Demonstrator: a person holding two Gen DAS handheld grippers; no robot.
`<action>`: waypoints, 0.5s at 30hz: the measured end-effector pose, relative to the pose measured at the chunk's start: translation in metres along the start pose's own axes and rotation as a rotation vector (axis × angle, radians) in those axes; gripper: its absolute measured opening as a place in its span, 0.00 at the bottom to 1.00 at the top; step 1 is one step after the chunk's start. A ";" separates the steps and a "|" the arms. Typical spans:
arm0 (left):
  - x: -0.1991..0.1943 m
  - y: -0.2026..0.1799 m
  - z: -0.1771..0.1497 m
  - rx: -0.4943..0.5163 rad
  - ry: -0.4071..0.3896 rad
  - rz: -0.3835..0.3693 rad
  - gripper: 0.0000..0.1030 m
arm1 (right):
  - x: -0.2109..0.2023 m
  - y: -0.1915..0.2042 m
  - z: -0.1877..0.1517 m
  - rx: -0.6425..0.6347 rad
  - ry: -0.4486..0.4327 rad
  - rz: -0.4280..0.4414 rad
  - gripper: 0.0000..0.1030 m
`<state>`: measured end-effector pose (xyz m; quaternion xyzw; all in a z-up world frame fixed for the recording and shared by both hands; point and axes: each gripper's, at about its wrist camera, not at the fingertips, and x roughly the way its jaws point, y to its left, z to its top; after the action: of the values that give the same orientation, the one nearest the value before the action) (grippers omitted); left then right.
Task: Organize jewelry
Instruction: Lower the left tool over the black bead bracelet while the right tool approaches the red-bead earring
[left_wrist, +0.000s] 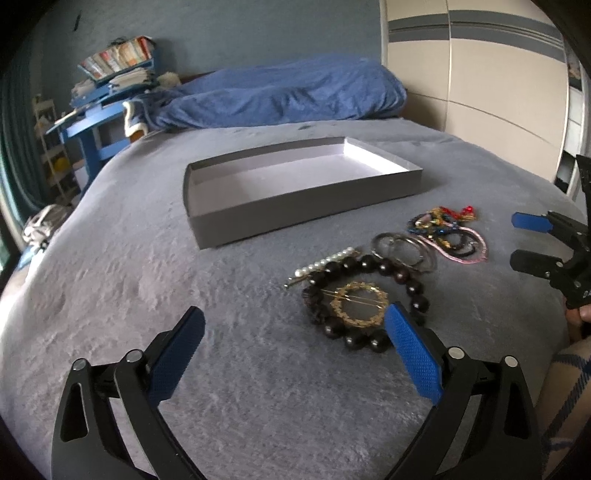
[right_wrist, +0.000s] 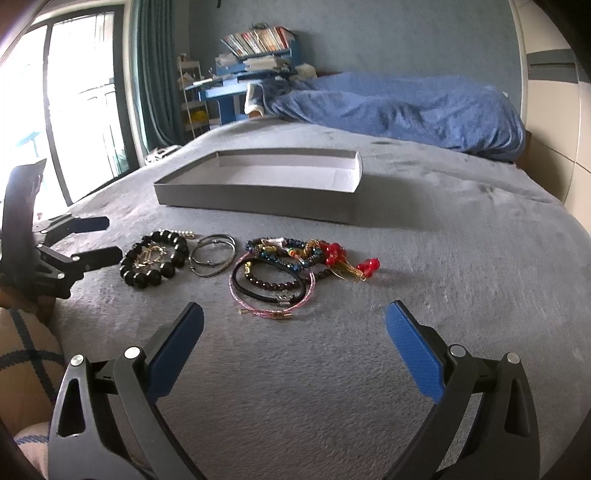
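Grey cardboard tray (left_wrist: 303, 206): sitting empty on the grey bedspread (left_wrist: 129, 288), toward the bed's far end, waiting as the likely destination.
Jewelry row: lying loose between the tray and the bed's near edge, nothing sorted yet.
Black bead bracelet (left_wrist: 369, 295): ringing a gold circular brooch (left_wrist: 360, 303), with a pearl hairpin (left_wrist: 325, 264) touching it.
Silver bangles (right_wrist: 212, 254): lying just beside the beads.
Mixed tangle (right_wrist: 291, 266): likely needing separating.
Left gripper (left_wrist: 295, 354): hovering wide apart, holding nothing, lining up on the beads.
Right gripper (right_wrist: 295, 343): hanging equally spread, empty, facing the tangle.

light: soft daylight from overexposed window (right_wrist: 62, 92) | shadows: faint | edges: fisheye-bent, dark vignette | focus: slightly soft
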<state>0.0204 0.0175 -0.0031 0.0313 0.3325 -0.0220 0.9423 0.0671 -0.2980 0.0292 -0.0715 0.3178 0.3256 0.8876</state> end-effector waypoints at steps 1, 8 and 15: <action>0.001 0.000 0.001 -0.001 0.005 0.008 0.93 | 0.000 0.000 0.001 0.004 0.004 -0.003 0.95; 0.012 0.009 0.012 -0.041 0.064 0.000 0.83 | 0.002 -0.009 0.009 0.047 0.011 -0.018 0.95; 0.031 0.002 0.017 -0.030 0.140 -0.046 0.52 | 0.003 -0.008 0.015 0.033 0.003 -0.024 0.95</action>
<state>0.0556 0.0179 -0.0090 0.0110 0.3983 -0.0367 0.9164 0.0819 -0.2975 0.0387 -0.0612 0.3235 0.3096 0.8920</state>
